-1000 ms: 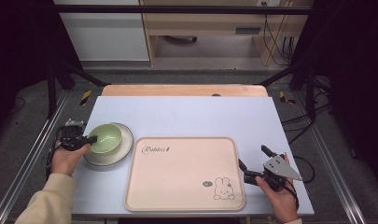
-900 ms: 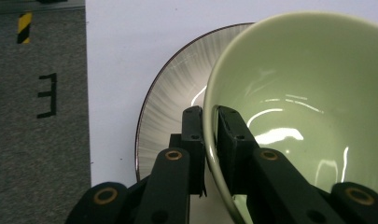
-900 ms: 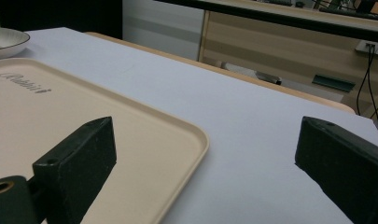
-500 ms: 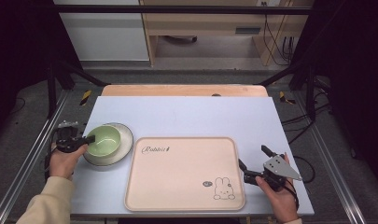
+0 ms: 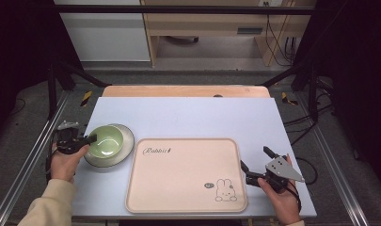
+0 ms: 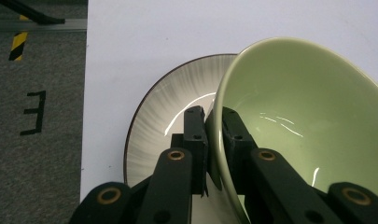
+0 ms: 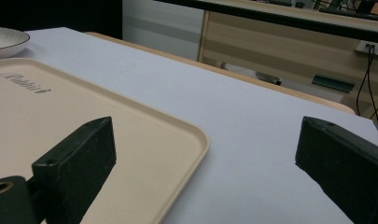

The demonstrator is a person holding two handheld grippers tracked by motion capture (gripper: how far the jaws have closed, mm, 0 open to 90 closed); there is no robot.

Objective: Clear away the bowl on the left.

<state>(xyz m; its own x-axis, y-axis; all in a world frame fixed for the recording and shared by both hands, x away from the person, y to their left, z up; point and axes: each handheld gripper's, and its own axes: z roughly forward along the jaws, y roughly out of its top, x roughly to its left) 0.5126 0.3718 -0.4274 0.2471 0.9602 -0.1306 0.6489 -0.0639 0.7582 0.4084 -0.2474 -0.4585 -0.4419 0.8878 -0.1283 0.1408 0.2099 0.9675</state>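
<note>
So the left gripper has its jaws pinched on the rim of the green bowl — one jaw inside, one outside — and the bowl looks tipped on the plate. Grab's done, I'd say; moving it onto the tray is left. Right gripper sits wide open — tray corner between its jaws.

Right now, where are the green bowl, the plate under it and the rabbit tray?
green bowl [image 5: 107, 140]: high view, on its inner bottom.
plate [image 6: 164, 109]: left gripper view, on its ribbed white rim.
rabbit tray [image 5: 183, 176]: high view, on its bare middle.
</note>
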